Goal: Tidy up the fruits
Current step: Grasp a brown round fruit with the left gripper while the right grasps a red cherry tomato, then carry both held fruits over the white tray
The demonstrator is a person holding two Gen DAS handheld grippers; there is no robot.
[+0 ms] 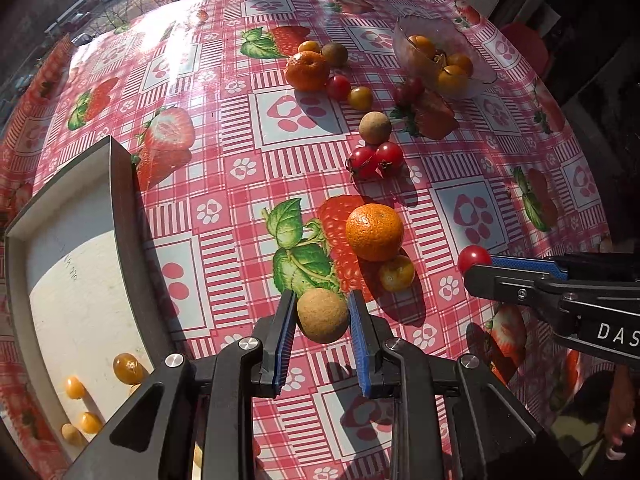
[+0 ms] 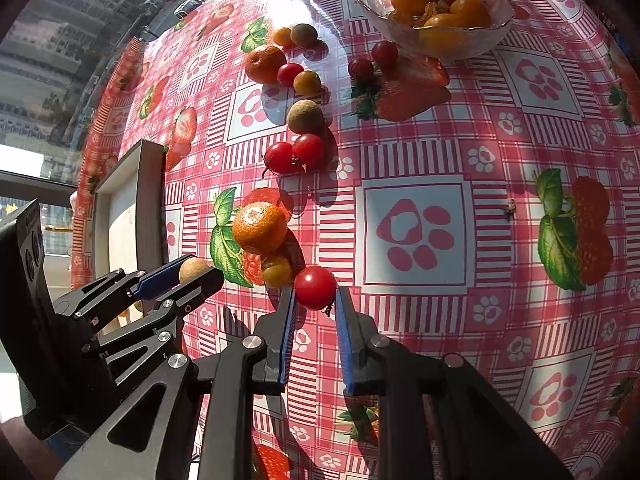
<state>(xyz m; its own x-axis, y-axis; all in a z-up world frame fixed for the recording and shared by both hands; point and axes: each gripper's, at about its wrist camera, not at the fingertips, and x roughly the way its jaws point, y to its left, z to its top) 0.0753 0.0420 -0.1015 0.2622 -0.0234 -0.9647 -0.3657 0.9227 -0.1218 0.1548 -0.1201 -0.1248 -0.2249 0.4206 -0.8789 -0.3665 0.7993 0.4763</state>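
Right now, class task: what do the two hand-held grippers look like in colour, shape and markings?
The left gripper and right gripper match: black angular frames with silver round bolts, and narrow jaws lined with ridged blue pads. White letters "DAS" mark the right gripper's side. No cables or sleeves show.

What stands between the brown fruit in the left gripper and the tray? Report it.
Nothing visible does. The left gripper is shut on the brown longan-like fruit, and only bare tablecloth lies between it and the tray's near wall. That raised wall must be cleared.
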